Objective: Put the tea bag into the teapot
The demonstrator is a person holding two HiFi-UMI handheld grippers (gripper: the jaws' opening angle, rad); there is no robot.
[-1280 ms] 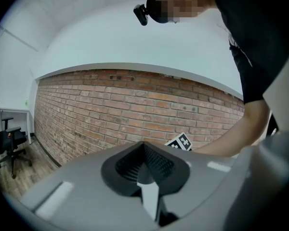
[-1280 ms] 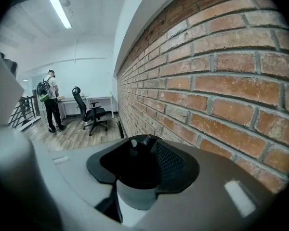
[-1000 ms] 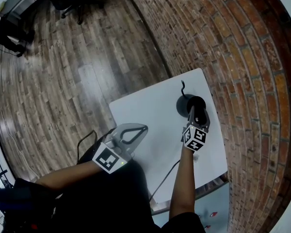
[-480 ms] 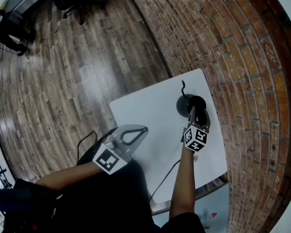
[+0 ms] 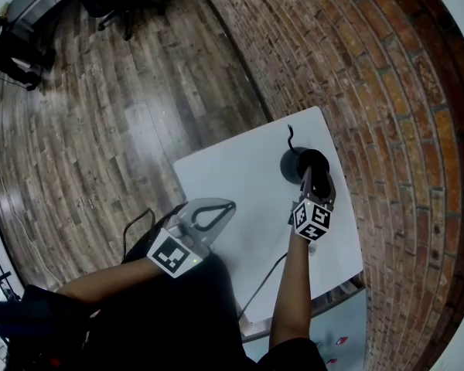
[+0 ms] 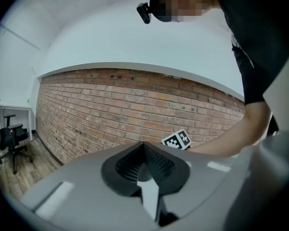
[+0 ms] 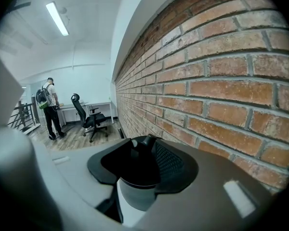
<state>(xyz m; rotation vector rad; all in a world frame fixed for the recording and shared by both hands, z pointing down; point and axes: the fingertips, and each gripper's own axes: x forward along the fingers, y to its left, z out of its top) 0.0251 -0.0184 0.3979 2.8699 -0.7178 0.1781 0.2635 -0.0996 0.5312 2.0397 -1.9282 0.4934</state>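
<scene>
A person leans over a white table (image 5: 232, 178) beside a brick wall (image 5: 387, 91). The right tool (image 7: 144, 140) is poised directly above a dark teapot (image 5: 295, 165) at center right of the frame, its jaws drawn together at the tips. The left tool (image 6: 144, 146), likewise closed and empty, hangs over the table's lower left edge. No tea bag shows in any view, and whether it lies inside the pot cannot be told. The risk now is a careless dip of the right tool, which could knock the pot, standing near the wall-side edge, and tip it.
</scene>
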